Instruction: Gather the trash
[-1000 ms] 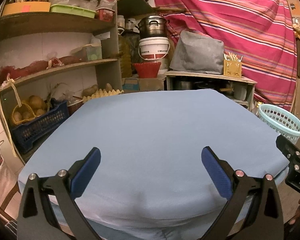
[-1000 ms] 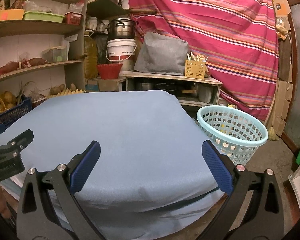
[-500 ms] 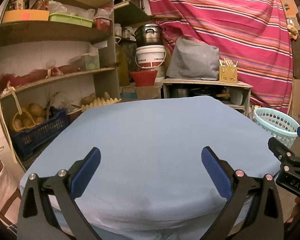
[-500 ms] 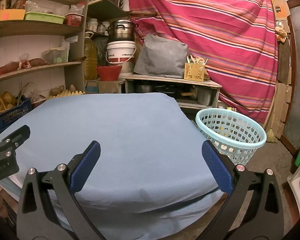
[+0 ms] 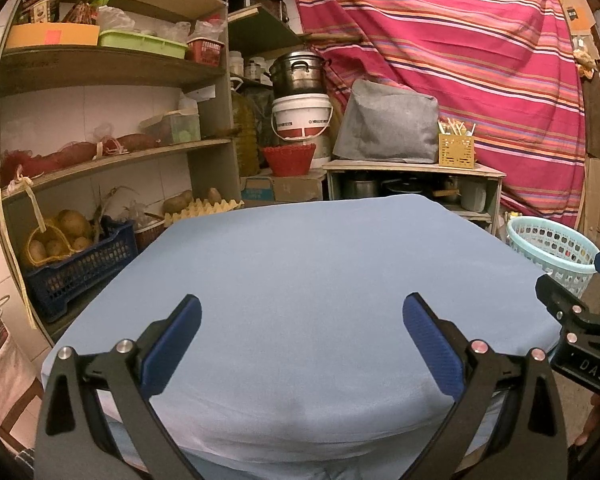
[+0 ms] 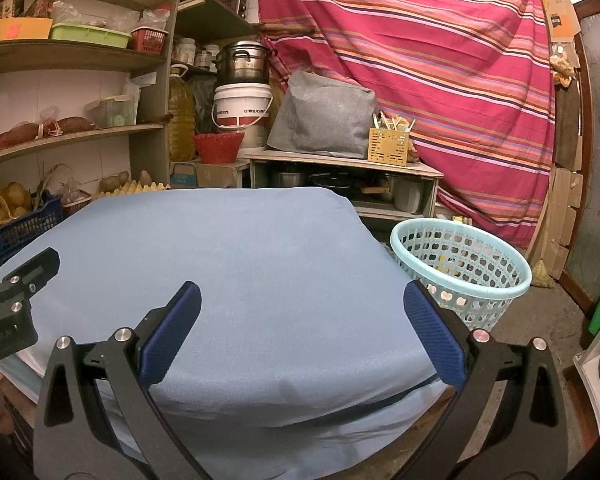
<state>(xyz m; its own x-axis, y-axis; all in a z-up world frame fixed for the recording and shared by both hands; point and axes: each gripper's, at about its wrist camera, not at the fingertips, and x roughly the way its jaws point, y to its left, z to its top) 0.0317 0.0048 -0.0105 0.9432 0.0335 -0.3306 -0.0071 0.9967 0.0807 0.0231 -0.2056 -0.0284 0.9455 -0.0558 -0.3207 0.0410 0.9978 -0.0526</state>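
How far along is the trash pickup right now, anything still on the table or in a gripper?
Done: the blue-covered table shows no trash, and small items lie inside the light blue basket on the floor beside it. In hand: nothing; the left gripper and the right gripper are both open and empty. Left: nothing visible to collect.

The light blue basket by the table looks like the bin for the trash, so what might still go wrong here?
Two risks, both guesses. The basket stands on the floor past the corner of the table, so anything dropped from table height might miss its rim. Also, the left gripper and right gripper both have open, empty jaws and sit close together, so they might bump.
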